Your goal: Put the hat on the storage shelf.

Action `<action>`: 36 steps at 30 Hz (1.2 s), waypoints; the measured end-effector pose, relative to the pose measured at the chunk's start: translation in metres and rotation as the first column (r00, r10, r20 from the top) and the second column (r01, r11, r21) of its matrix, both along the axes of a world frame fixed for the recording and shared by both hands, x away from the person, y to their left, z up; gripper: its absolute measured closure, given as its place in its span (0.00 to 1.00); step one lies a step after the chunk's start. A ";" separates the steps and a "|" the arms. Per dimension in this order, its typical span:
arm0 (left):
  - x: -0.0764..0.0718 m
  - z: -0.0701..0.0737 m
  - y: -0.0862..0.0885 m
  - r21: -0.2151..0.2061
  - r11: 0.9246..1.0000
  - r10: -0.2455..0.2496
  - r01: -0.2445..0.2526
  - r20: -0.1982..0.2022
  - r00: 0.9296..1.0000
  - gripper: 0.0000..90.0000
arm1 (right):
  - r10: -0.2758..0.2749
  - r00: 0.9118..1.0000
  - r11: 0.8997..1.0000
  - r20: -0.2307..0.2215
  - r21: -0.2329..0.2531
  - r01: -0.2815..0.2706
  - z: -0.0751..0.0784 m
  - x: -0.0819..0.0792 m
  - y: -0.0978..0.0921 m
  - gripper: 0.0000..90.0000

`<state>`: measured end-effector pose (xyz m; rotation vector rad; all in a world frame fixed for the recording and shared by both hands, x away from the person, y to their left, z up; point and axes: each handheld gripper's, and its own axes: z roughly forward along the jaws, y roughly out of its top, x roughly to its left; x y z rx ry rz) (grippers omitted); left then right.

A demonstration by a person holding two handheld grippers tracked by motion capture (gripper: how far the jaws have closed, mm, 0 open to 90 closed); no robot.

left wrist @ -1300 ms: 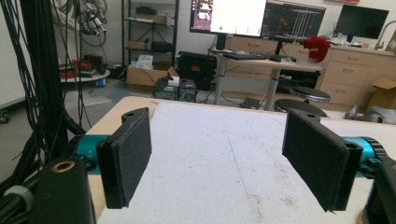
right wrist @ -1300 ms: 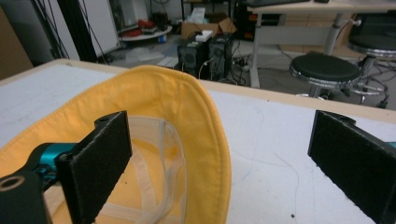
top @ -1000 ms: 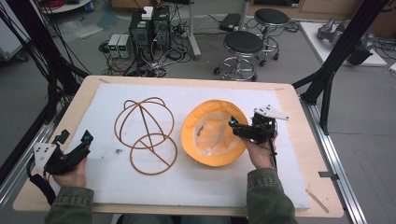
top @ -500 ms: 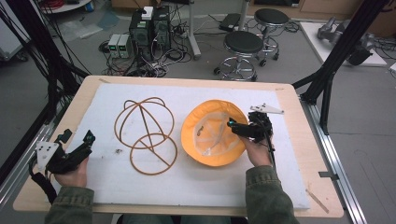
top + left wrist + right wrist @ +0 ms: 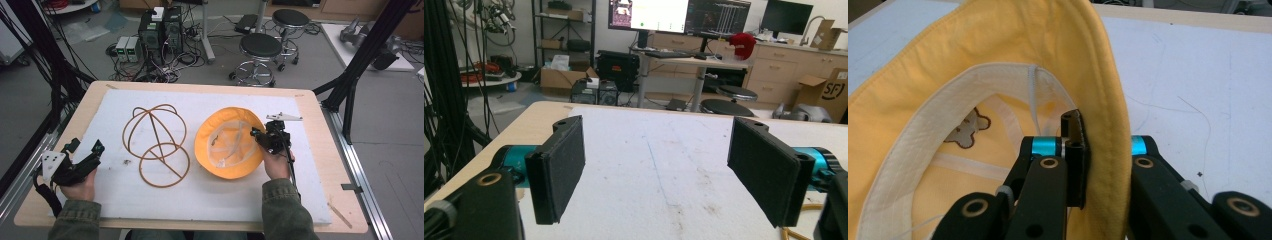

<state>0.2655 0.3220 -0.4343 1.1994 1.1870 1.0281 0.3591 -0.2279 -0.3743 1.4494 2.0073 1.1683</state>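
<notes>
The right gripper (image 5: 260, 136), now further down at frame right, has its fingers clamped on the yellow hat's (image 5: 225, 150) brim, ready to lift; the left gripper's (image 5: 656, 170) fingers gape idle.

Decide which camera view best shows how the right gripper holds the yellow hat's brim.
The right gripper view: the right gripper has its jaws shut on the brim of the yellow hat, one inside, one outside. The high view shows the hat upturned on the white mat, the grip small.

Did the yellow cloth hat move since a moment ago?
No. The yellow cloth hat lies in the same spot beside the brown wire hat frame on the white mat. The right gripper is now clamped on its brim.
</notes>
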 end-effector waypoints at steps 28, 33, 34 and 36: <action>0.001 -0.001 0.002 -0.009 1.000 -0.005 0.005 -0.011 1.000 0.26 | -0.079 0.996 0.996 0.029 0.049 0.077 0.007 -0.007 -0.002 0.96; 0.001 -0.002 0.001 -0.006 1.000 -0.011 0.011 -0.014 1.000 0.26 | -0.100 0.993 0.993 0.059 0.070 0.096 0.014 -0.010 -0.005 0.96; 0.001 -0.002 0.001 -0.008 1.000 -0.012 0.012 -0.014 1.000 0.26 | -0.103 0.992 0.993 0.069 0.069 0.098 0.015 -0.010 -0.006 0.96; 0.001 -0.002 0.001 -0.009 1.000 -0.012 0.012 -0.016 1.000 0.26 | -0.111 0.990 0.991 0.083 0.079 0.104 0.019 -0.012 -0.006 0.96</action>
